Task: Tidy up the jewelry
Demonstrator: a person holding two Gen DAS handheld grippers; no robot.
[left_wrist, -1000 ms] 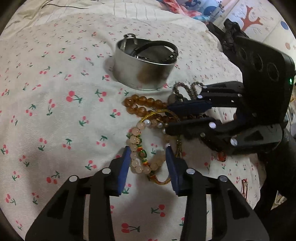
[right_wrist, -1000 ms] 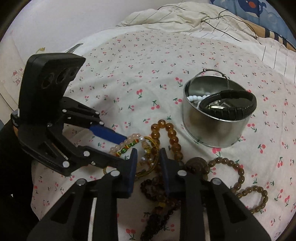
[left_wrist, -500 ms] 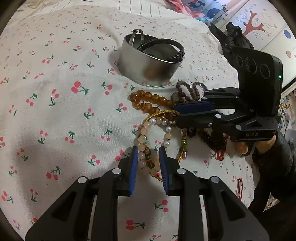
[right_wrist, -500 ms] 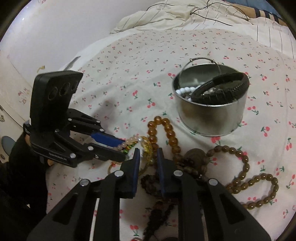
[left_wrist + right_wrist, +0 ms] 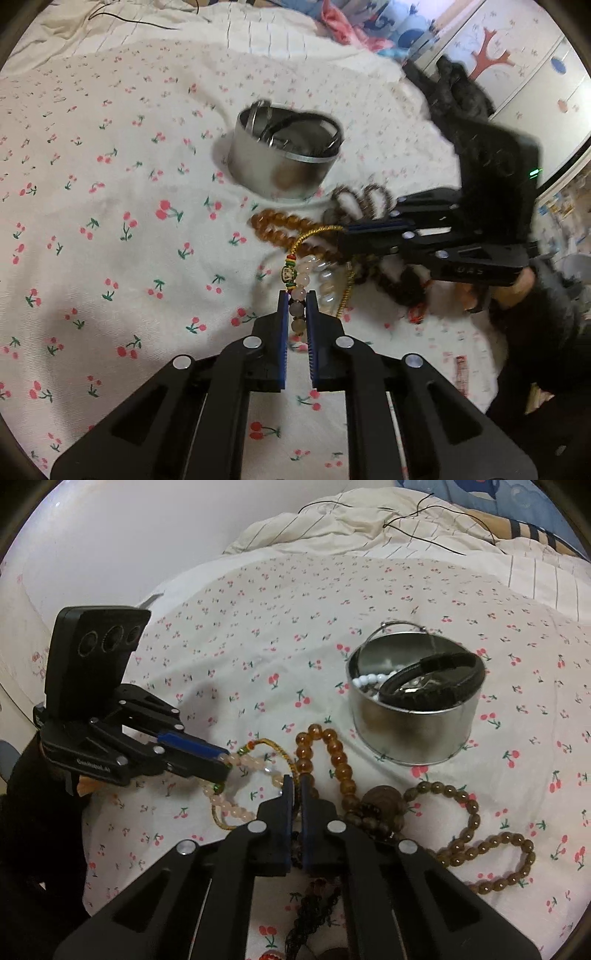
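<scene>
a: left gripper [image 5: 296, 301]?
b: clenched on the pale pink bead bracelet [image 5: 301, 284], beads pinched between the blue pads.
a: right gripper [image 5: 294, 783]?
b: jaws pressed together on the gold cord [image 5: 280, 751] where it meets the amber bead strand [image 5: 334, 753].
a: where's the rest?
b: tangled pile on the cherry-print bedsheet [image 5: 258, 635], near its front edge: brown bead necklace [image 5: 476, 827], dark beads, small pearls.
a: container?
b: round metal tin [image 5: 413, 716] just behind the pile, black leather bracelet [image 5: 432, 681] and white beads inside.
</scene>
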